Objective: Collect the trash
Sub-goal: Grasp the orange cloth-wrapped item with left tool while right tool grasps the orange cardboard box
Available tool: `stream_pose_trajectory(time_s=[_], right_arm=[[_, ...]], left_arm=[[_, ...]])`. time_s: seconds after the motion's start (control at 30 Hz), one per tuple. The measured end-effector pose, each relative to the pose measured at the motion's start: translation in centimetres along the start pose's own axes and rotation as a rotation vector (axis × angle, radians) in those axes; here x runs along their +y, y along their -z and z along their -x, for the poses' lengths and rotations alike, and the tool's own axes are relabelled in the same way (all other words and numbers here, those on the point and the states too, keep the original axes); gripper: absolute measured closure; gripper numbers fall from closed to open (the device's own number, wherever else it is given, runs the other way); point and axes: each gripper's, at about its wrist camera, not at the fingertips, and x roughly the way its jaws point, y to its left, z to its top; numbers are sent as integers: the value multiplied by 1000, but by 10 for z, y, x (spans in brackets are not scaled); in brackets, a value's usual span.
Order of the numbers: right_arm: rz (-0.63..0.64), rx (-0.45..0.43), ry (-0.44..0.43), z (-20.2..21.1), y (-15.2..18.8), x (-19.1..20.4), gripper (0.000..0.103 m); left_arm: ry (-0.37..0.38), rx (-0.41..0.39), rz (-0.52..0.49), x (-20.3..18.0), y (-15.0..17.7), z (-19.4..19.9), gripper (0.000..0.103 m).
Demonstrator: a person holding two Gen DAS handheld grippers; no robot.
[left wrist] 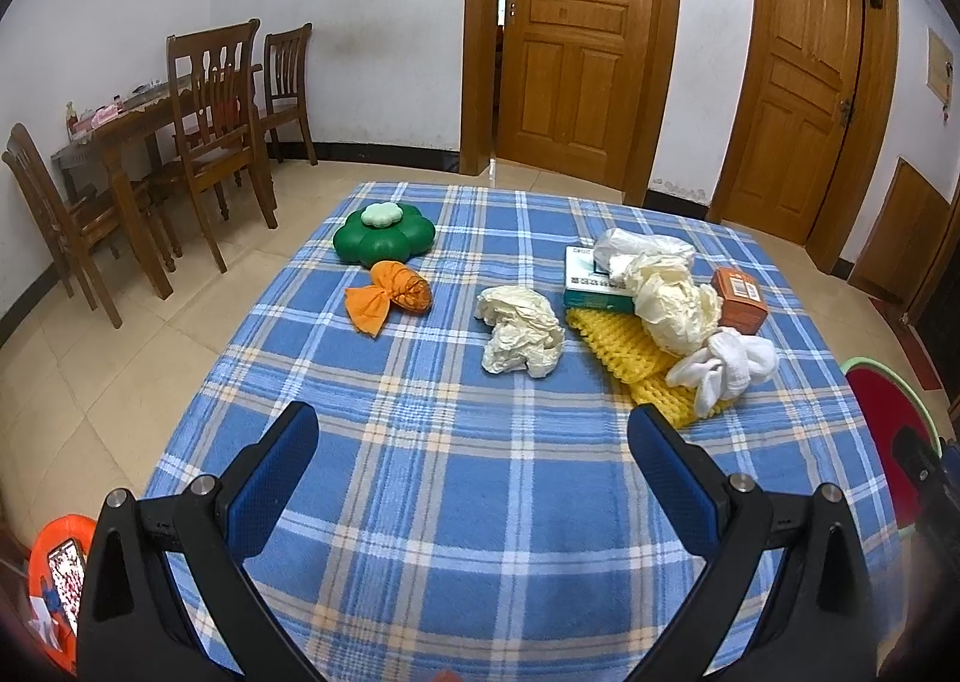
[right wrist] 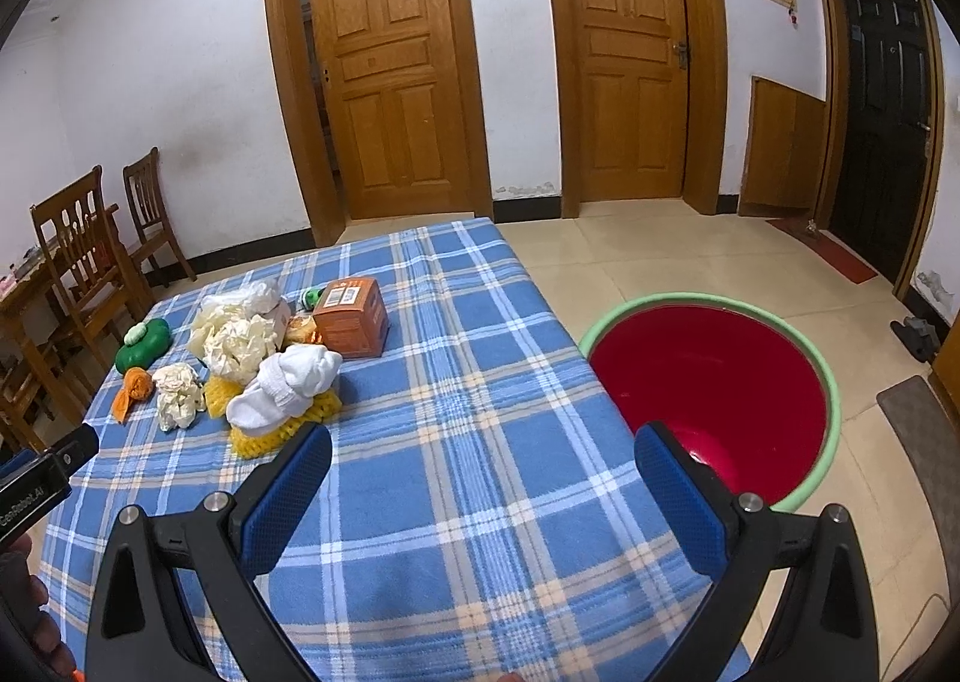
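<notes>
We have not started yet: both our left gripper [left wrist: 474,436] and right gripper [right wrist: 483,457] have jaws wide apart holding nothing, the trash pile [left wrist: 654,298] sits mid-right on the worktop [left wrist: 450,502], and the red bin [right wrist: 714,394] looks empty.

Each tool [left wrist: 473,421] has black arms, blue pads, silver screws.

I've got bare blue plaid tablecloth [left wrist: 456,502] ahead of both grippers, nothing standing on it. Beyond that, a crumpled cream paper wad [left wrist: 521,337] sits alone, open cloth all round it. Right of the wad, yellow foam netting [left wrist: 636,361], white socks [left wrist: 723,367], an orange cardboard box [left wrist: 741,301] and more paper crowd together, touching. Left of the wad, an orange net bundle [left wrist: 393,298] blocks a green flower-shaped cushion [left wrist: 384,241].
</notes>
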Motion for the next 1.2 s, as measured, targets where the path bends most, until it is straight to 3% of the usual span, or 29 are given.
stream_pose_trajectory(time_s=[0.5,0.73,0.93,1.2], right_arm=[[-15,-2,-75,-28,-19,-3,0],[-10,22,-121,-42,-23,-1,0],[-16,108,-137,-61,-27,4,0],[21,136,-131,-73,-37,18,0]], left_arm=[[1,59,-8,17,-30,-43,2],[25,101,10,35,-44,-69,13],[-3,129,2,48,-59,-94,17],[-4,177,17,55,-71,-130,20]])
